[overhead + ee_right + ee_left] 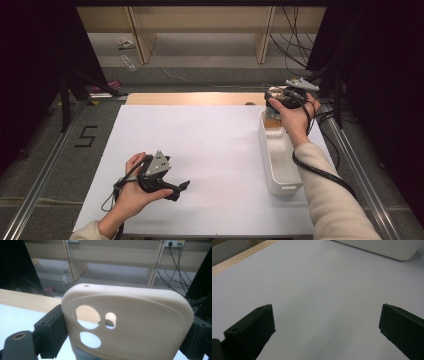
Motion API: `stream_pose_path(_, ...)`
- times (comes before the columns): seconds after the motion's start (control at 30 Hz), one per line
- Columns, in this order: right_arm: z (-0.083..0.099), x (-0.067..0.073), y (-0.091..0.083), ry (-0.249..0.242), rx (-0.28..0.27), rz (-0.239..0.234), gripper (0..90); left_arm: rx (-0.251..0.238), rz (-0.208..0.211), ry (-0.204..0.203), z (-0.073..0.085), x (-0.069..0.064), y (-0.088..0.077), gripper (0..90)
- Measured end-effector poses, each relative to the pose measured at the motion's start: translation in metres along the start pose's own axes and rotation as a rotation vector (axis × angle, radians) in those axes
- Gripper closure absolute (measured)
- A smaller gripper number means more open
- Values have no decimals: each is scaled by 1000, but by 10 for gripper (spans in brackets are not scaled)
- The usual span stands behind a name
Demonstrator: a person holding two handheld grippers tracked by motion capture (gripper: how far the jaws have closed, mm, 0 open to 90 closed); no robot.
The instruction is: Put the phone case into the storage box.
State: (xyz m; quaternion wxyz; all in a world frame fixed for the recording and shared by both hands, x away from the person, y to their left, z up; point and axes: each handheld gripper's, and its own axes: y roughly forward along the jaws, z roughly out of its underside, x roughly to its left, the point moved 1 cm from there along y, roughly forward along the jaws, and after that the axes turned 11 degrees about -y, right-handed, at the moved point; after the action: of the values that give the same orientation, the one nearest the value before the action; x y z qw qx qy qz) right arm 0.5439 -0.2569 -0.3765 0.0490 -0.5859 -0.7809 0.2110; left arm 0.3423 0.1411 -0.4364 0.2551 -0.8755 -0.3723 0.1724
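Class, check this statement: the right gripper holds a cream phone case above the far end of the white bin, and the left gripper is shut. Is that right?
Not quite: the left gripper is open, its jaws wide apart with nothing between them, as the left gripper view shows. The right gripper does hold the cream phone case above the white bin.

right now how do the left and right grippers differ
The left gripper has its jaws spread wide with nothing between them; the right gripper grips a cream phone case by its sides. In the high view the left sits low over the white sheet near the person, while the right is raised above the far end of the white bin. Both are black and hand-held.
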Motion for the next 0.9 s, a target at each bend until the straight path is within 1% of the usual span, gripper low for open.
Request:
stream_pose_path(0.2, 3, 1, 3, 4, 8, 1, 126, 0, 0, -1, 0, 0, 0, 0)
stream_pose_path(0.47, 6, 2, 8, -4, 18, -5, 125, 0, 0, 1, 0, 0, 0, 0)
stream_pose_path(0.57, 9, 3, 10, -2, 29, -9, 125, -1, 1, 1, 0, 0, 0, 0)
stream_pose_path(0.9, 13, 5, 14, 3, 37, -12, 123, -1, 1, -2, 0, 0, 0, 0)
